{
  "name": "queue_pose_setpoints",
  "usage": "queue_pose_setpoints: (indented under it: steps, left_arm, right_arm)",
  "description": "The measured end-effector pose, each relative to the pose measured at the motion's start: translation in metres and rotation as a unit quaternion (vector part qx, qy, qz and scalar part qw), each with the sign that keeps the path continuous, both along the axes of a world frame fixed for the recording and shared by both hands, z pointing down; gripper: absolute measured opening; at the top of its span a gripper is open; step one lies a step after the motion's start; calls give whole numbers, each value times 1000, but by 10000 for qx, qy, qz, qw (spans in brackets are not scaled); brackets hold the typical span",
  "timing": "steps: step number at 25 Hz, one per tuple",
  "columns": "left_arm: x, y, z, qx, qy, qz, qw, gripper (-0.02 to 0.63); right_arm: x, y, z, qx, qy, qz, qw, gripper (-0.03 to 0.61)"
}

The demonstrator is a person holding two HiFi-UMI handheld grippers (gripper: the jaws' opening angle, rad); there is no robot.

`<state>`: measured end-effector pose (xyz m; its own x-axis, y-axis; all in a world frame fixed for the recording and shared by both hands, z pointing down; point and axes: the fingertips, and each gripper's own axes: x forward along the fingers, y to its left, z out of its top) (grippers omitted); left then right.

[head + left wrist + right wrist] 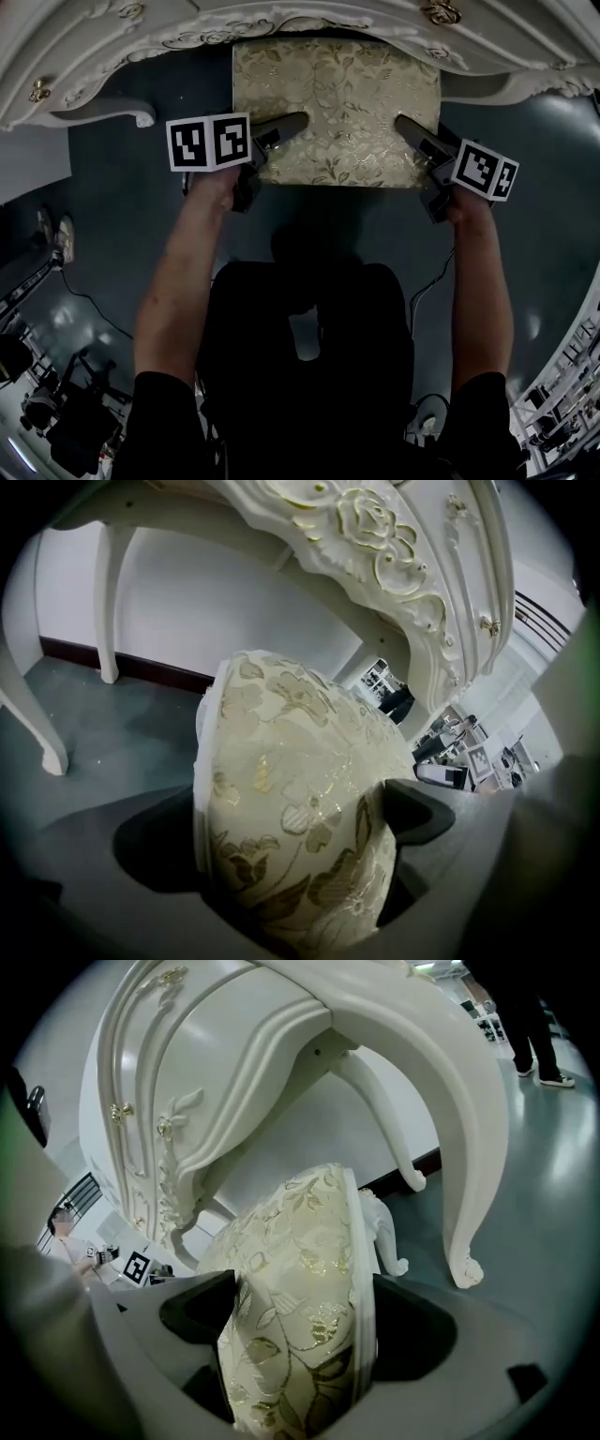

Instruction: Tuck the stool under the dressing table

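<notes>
Clamping the stool (336,111), left tongs (298,122) and right tongs (405,127) hold its far edge under the dressing table (234,36).

Grey floor (122,187) bears stool (336,103), dressing table (94,47), black cable (89,305).

The cream upholstered stool (336,111) before me wears a gold leaf-and-flower brocade. The white carved dressing table (112,37) shows gilt rose trim; the floor (122,197) is dark blue-grey.
</notes>
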<state>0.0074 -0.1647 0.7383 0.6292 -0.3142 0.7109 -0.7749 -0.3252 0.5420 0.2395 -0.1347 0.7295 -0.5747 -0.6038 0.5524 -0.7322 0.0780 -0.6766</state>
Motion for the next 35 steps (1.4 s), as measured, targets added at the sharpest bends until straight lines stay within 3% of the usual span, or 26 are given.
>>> queue_pose_setpoints:
  steps: [8, 14, 35]
  left_arm:
    - [11, -58, 11, 433, 196, -113, 9988, 591]
    - [10, -88, 10, 534, 270, -178, 9981, 591]
    - [10, -98, 9, 663, 487, -25, 9966, 591]
  right_arm:
    - [11, -58, 8, 230, 113, -2, 9997, 451]
    - [12, -85, 8, 308, 12, 167, 9994, 451]
    - [17, -96, 11, 462, -7, 279, 9985, 451]
